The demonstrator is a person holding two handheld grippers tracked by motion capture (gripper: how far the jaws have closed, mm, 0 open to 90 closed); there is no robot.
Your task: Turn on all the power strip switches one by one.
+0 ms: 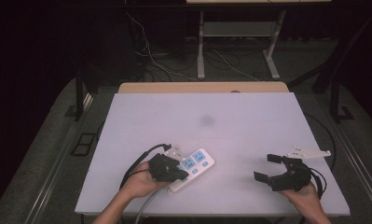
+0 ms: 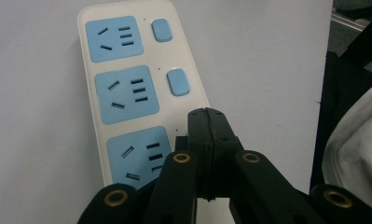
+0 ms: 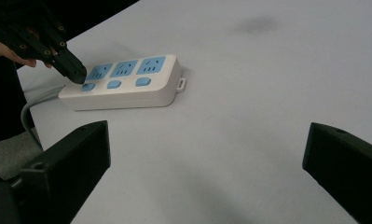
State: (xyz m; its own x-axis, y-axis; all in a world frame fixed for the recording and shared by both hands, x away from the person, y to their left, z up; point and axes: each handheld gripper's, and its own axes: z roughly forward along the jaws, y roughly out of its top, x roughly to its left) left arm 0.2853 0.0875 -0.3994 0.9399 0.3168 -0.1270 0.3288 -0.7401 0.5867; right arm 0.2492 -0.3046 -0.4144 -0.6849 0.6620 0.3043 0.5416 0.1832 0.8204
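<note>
Lying diagonal, power strip (image 1: 193, 168), cord end near-left.

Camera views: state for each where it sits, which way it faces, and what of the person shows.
High view: above the person's side, facing forward and down on the table; both forearms enter below.
Left gripper view: rides the left tongs, shut, looking down at the power strip.
Right gripper view: rides the open right tongs, looking across the table.
All three share the strip.

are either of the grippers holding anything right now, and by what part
Nothing is held. The left gripper is shut, tips over a switch of the power strip; the right gripper is open above the table.
</note>
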